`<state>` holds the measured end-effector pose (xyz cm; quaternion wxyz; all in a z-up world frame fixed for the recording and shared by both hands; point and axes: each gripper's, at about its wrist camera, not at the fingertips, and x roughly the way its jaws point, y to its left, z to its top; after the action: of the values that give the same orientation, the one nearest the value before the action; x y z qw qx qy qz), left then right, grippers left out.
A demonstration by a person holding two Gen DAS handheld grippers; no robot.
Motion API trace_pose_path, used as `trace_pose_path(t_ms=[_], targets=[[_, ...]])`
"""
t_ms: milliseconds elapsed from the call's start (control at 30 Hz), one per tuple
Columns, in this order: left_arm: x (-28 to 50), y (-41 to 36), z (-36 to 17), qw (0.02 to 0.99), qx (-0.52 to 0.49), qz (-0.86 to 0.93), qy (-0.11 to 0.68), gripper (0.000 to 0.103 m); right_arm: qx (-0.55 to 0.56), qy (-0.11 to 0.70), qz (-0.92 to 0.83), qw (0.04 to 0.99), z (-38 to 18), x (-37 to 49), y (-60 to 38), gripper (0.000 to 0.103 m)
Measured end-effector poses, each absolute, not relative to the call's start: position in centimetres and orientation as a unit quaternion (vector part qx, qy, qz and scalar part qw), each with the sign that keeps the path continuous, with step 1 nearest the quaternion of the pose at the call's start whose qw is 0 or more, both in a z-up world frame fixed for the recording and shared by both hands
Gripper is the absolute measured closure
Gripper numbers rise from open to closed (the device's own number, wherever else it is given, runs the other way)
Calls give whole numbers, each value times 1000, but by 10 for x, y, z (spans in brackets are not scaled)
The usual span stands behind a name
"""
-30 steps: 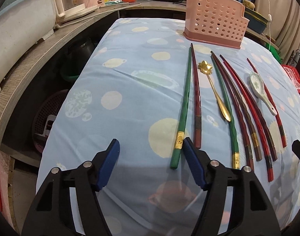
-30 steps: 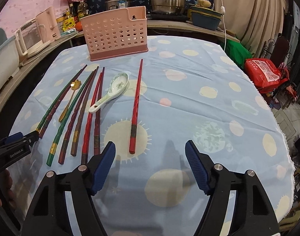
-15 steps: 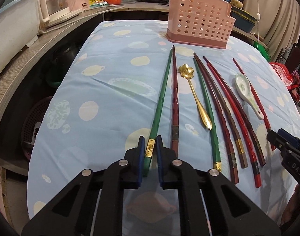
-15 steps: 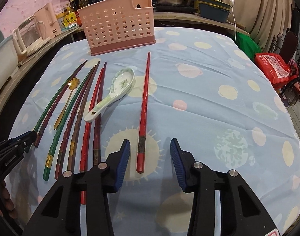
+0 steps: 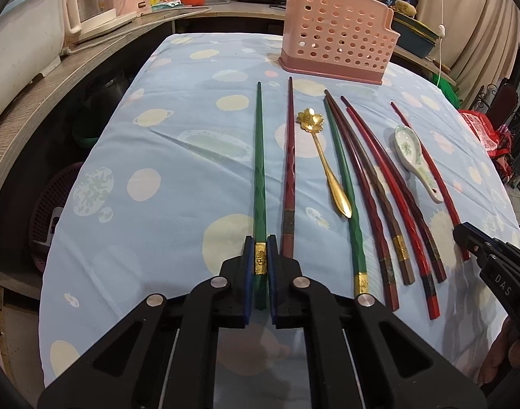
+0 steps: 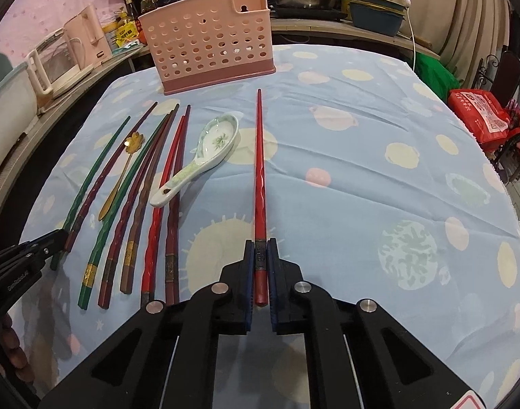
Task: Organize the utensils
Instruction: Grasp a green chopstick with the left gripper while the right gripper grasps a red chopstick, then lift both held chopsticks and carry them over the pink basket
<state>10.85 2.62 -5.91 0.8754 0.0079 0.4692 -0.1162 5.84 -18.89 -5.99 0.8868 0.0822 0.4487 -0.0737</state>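
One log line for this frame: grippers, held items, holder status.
left gripper: shut on green chopstick | right gripper: shut on red chopstick | pink holder: nothing visibly inside

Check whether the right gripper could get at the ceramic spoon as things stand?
Probably not yet: the right gripper is shut on a red chopstick. The ceramic spoon lies uncovered to its left, resting across two chopsticks.

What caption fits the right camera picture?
Right gripper shut on a red chopstick, pink utensil basket beyond.
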Motion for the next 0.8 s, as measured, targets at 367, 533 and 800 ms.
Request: trace_pose_path(t_ms=[367,533,800], targets=[[75,31,-37,883,4,-122,454,96,95,422,-74,898,-35,20,-192,96],[63,34,-20,890,1,-124,438,96,99,397,-73,910,-13,3,-195,96],[52,38,21,908,0,-124,401,96,104,352,-70,928,31,-11,-202,96]])
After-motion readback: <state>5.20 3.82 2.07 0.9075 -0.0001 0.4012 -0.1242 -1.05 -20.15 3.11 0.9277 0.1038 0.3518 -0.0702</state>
